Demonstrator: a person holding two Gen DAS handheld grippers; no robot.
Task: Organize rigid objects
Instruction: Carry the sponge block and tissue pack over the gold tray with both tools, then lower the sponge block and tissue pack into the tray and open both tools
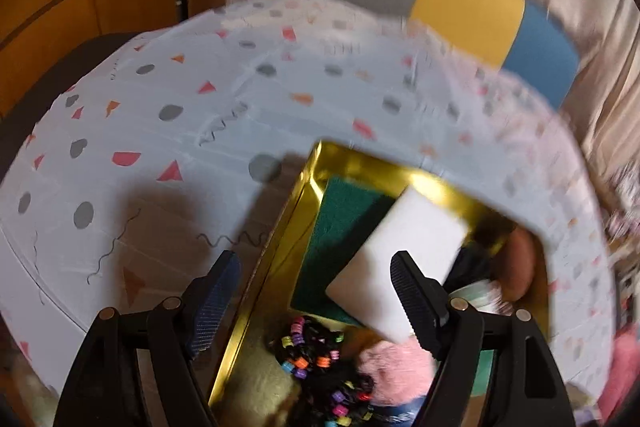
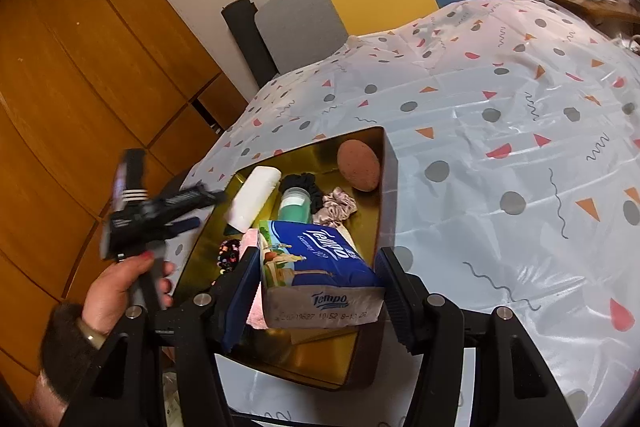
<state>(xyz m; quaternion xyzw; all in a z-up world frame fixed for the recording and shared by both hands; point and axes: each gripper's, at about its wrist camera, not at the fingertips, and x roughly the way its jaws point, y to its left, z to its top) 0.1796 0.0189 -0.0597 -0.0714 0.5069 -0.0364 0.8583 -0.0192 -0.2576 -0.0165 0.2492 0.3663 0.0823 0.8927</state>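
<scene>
Motion-blurred tablecloth; gold box partly hidden by tissue pack.

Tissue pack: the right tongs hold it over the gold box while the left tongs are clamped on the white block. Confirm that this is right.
Not quite. The left tongs are open and hold nothing; the left wrist view shows the white block lying in the gold box, beyond the fingers. The rest stands: the right tongs hold the tissue pack over the box.
</scene>
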